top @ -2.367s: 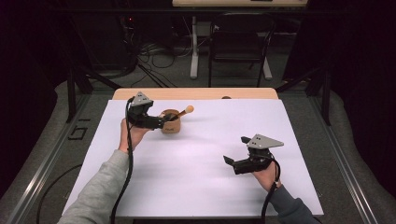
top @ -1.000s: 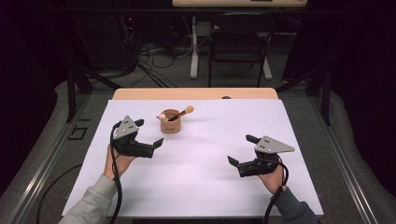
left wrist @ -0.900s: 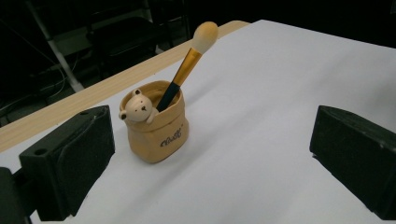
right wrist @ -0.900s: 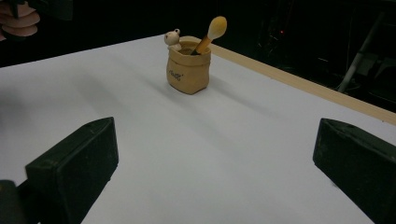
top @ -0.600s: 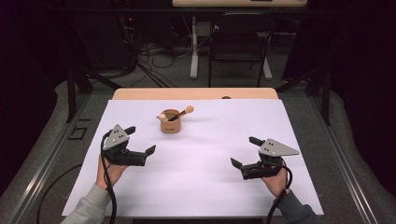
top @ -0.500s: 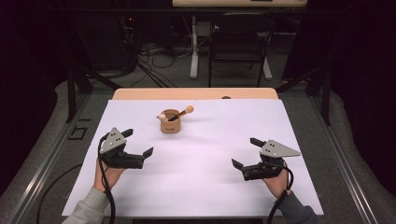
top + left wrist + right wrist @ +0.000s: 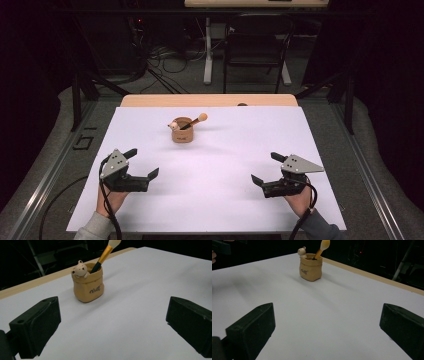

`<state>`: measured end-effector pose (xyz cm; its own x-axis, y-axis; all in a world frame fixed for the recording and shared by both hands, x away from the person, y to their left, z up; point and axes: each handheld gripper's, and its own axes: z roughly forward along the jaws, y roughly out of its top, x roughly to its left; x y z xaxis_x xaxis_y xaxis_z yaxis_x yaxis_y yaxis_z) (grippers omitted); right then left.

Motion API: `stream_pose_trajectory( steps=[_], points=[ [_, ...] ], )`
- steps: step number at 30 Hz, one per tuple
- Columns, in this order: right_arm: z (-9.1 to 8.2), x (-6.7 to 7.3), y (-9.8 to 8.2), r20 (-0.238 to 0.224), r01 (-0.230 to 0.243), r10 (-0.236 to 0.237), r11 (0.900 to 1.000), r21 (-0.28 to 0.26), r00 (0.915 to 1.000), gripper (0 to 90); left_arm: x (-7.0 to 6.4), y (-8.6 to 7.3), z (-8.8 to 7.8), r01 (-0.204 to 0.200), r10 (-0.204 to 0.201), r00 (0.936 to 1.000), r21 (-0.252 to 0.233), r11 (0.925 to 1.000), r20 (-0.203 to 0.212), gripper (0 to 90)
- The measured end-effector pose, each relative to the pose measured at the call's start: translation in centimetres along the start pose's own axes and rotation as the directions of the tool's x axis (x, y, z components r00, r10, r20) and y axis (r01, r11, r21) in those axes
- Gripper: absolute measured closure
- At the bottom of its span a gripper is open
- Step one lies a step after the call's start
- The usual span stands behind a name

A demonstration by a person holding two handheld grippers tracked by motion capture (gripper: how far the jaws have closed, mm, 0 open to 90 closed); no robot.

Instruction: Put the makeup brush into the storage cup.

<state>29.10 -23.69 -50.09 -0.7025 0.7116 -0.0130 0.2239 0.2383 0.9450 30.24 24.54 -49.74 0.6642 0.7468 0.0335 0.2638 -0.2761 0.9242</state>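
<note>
In the high view the left gripper (image 7: 141,162) rests in a hand near the table's front left, its jaws spread wide with nothing between them; the right gripper (image 7: 265,168) sits in the other hand near the front right, jaws likewise spread and empty; the tan pot (image 7: 182,130) stands upright toward the far middle of the white table (image 7: 220,200), well apart from both grippers, with a brush (image 7: 194,122) leaning out of it to the right and a small bear figure (image 7: 173,125) at its left rim. In the left gripper view the two black jaws rise at the bottom corners, far apart, and between them, farther off, the pot (image 7: 88,285) stands on the white surface; the bear (image 7: 79,269) peeks over its rim and the brush (image 7: 105,254), gold-banded, slants up and right. In the right gripper view the jaws again stand wide apart with bare table between; the pot (image 7: 310,267) stands well beyond them, the bear (image 7: 302,251) at its far left rim, the brush (image 7: 321,249) tilting up to the right.
</note>
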Motion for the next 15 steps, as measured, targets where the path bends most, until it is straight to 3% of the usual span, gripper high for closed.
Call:
stream_pose_trajectory(
  steps=[6, 15],
  points=[
    [-0.3, 0.0, -0.8, 0.012, -0.006, 0.006, 1.0, 0.022, 0.9999, 0.0, -0.5, -1.3, -0.3, -0.02, 0.02, 0.9997, 0.003, 0.9998, -0.012, 0.0],
    [-0.8, 0.1, -1.6, 0.05, -0.024, 0.023, 0.999, 0.034, 0.9985, 0.0, -0.9, -2.5, -0.4, -0.015, 0.015, 0.9994, 0.012, 0.9998, -0.03, 0.0]
  ],
)
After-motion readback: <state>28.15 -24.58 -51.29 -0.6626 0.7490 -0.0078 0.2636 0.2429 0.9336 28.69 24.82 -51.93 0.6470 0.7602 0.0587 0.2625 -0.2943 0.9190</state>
